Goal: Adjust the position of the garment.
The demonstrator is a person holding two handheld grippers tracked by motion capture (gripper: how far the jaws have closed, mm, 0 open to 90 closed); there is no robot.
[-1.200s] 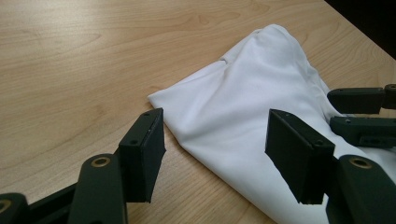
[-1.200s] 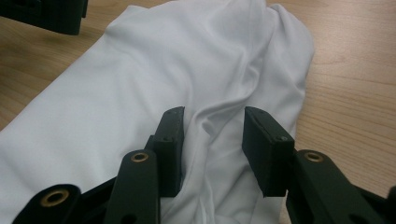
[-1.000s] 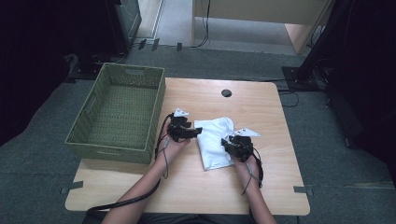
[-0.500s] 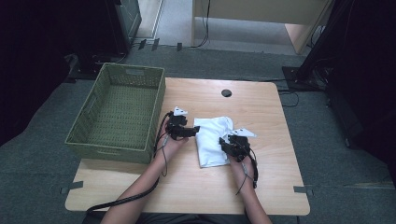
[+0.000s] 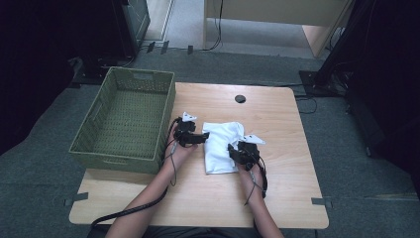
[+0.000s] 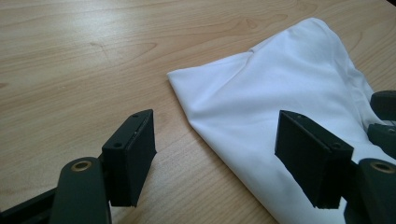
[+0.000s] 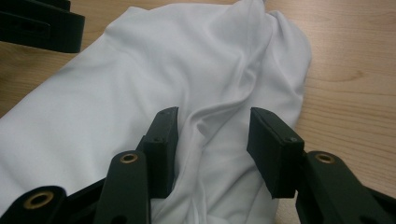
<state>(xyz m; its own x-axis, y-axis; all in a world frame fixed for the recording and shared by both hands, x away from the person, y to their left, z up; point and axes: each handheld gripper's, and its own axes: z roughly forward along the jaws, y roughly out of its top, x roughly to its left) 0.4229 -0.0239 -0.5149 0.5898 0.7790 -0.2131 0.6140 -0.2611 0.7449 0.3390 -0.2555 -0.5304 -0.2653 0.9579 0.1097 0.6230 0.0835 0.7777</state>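
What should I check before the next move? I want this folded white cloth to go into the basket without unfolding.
1. Cloth folded and flat on the table: ok.
2. Left tool free of cloth, jaws just opening: ok.
3. Right tool jaws just opening, astride a raised fold, pads not pressing: ok.
4. Firm grip on the cloth: not ok, neither tool holds it.
5. Basket empty and beside the cloth: ok.
6. Cables clear of the cloth: cannot tell.

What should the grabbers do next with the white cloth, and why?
Probably lift both clear: the white cloth lies folded on the table, and the left gripper and right gripper have just been opening, gripping nothing, though cloth lies between the right's jaws.
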